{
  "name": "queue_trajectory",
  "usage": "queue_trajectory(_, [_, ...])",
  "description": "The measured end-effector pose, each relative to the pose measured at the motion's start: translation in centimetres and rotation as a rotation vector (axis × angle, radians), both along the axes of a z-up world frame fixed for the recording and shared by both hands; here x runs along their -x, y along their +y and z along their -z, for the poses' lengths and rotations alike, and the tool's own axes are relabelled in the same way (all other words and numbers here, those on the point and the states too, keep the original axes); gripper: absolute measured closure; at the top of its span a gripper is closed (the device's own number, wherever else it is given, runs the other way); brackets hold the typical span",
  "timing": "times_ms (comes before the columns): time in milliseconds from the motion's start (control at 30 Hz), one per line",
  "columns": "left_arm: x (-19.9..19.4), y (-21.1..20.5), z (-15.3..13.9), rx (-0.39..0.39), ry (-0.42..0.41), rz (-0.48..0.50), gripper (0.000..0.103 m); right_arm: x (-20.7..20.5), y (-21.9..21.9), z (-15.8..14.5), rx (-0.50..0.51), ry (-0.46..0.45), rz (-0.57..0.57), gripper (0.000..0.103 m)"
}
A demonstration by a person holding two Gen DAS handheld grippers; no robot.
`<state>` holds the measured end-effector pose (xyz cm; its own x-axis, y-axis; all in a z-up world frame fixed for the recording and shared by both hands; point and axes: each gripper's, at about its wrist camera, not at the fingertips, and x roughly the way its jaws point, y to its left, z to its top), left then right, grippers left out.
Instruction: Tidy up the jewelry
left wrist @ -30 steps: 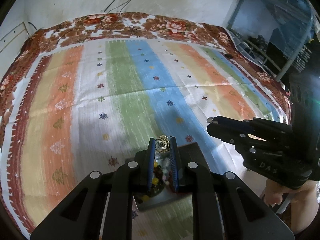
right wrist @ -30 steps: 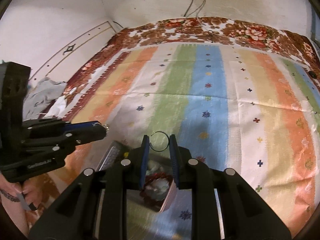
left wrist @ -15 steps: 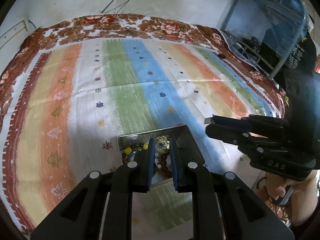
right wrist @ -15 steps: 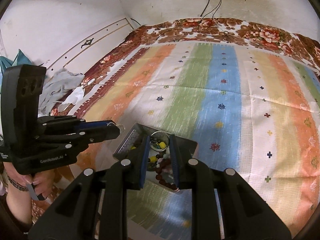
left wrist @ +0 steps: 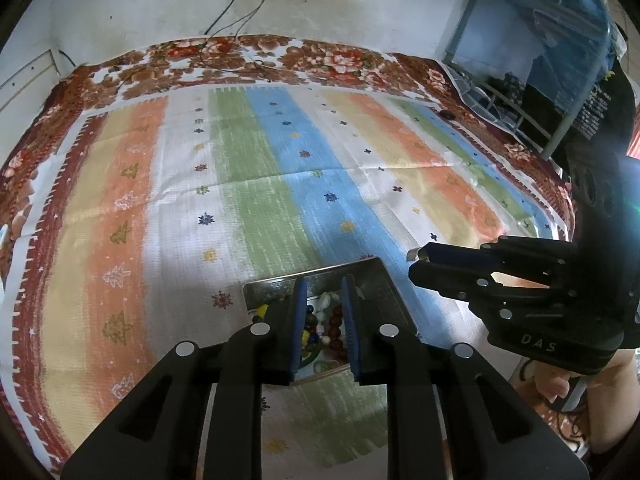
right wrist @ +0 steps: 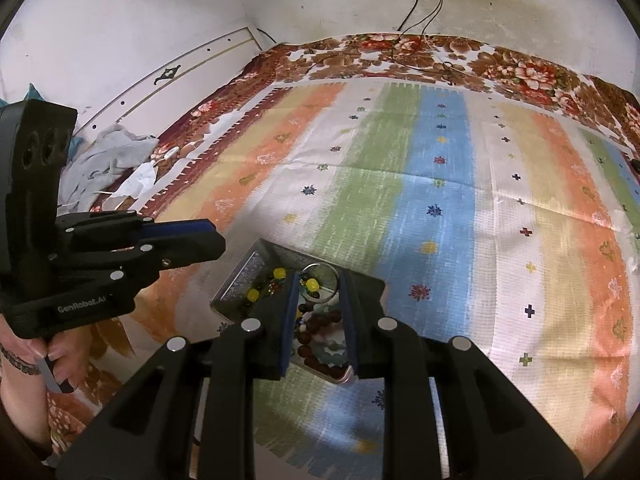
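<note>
A metal tray (left wrist: 276, 285) of mixed beads and bracelets lies on the striped cloth. My left gripper (left wrist: 324, 286) hangs just over it. Its jaws are opening, a narrow gap apart, with nothing between the blue pads (left wrist: 299, 312). In the right wrist view my right gripper (right wrist: 319, 278) is over the same tray (right wrist: 236, 280), and its jaws are also opening. A thin metal hoop (right wrist: 325, 267) still spans its fingertips above yellow beads (right wrist: 253, 294) and dark red beads (right wrist: 316, 324). Each gripper shows in the other's view: right gripper (left wrist: 416, 257), left gripper (right wrist: 214, 236).
The striped cloth (left wrist: 256, 184) covers a floral bedspread (left wrist: 344, 58) against a white wall with hanging cables (right wrist: 420, 8). A metal rack (left wrist: 520, 92) stands at the right. Grey cloth and paper scraps (right wrist: 112, 164) lie at the bed's left edge. A hand (right wrist: 36, 356) holds the left gripper.
The tray has come further into view under both grippers. The small gold piece that sat between my left fingertips is gone from them. The hoop stays in the right gripper.
</note>
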<state>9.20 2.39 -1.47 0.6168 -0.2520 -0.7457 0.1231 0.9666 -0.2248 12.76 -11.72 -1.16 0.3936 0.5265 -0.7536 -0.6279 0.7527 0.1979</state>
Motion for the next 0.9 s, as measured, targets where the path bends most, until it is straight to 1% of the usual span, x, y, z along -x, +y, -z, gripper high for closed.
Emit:
queue_trajectory(33, [0.0, 0.0, 0.0, 0.0, -0.001, -0.001, 0.082, 0.0, 0.0, 0.0, 0.001, 0.0, 0.003, 0.073])
queue_trajectory(67, [0.0, 0.1, 0.0, 0.0, -0.001, -0.001, 0.081, -0.1, -0.1, 0.0, 0.0, -0.001, 0.006, 0.07])
queue_trajectory(100, [-0.1, 0.1, 0.0, -0.001, -0.001, 0.0, 0.08, -0.1, -0.1, 0.0, 0.0, 0.001, 0.004, 0.069])
queue_trajectory(133, [-0.1, 0.1, 0.0, -0.003, -0.001, -0.001, 0.078, -0.1, -0.1, 0.0, 0.0, 0.004, 0.002, 0.066])
queue_trajectory(167, [0.0, 0.1, 0.0, -0.002, -0.001, -0.001, 0.075, -0.1, -0.1, 0.0, 0.0, 0.004, 0.003, 0.061])
queue_trajectory(200, [-0.1, 0.1, 0.0, -0.004, -0.001, 0.0, 0.074, -0.1, -0.1, 0.0, 0.001, 0.002, 0.003, 0.059])
queue_trajectory(233, [0.0, 0.1, 0.0, -0.003, -0.003, -0.002, 0.071, -0.1, -0.1, 0.0, 0.0, 0.001, 0.003, 0.059])
queue_trajectory(433, [-0.1, 0.3, 0.0, -0.003, -0.001, -0.002, 0.067, -0.2, -0.2, 0.0, -0.001, 0.01, 0.003, 0.059])
queue_trajectory(500, [-0.1, 0.3, -0.1, -0.004, -0.001, -0.004, 0.063, -0.2, -0.2, -0.1, -0.004, 0.009, 0.004, 0.059])
queue_trajectory(533, [-0.1, 0.3, -0.1, -0.004, 0.0, 0.0, 0.059, -0.2, -0.2, -0.1, -0.007, 0.006, 0.006, 0.058])
queue_trajectory(567, [-0.1, 0.3, -0.1, -0.005, -0.002, 0.002, 0.055, -0.2, -0.3, -0.3, -0.014, -0.001, 0.012, 0.055])
queue_trajectory(600, [0.0, 0.3, -0.2, -0.006, -0.005, 0.002, 0.055, -0.1, -0.5, -0.4, -0.02, -0.006, 0.016, 0.051])
queue_trajectory(633, [0.1, 0.3, -0.2, -0.008, -0.007, 0.002, 0.054, -0.1, -0.7, -0.6, -0.033, -0.016, 0.023, 0.045])
queue_trajectory(700, [0.1, 0.2, -0.2, -0.009, -0.01, 0.004, 0.049, 0.1, -1.2, -0.9, -0.049, -0.027, 0.033, 0.043])
queue_trajectory(800, [0.2, 0.0, -0.3, -0.016, -0.014, 0.006, 0.043, 0.3, -1.9, -1.2, -0.069, -0.036, 0.046, 0.036])
queue_trajectory(900, [0.3, -0.1, -0.4, -0.023, -0.025, 0.004, 0.029, 0.3, -2.1, -1.5, -0.071, -0.048, 0.054, 0.03])
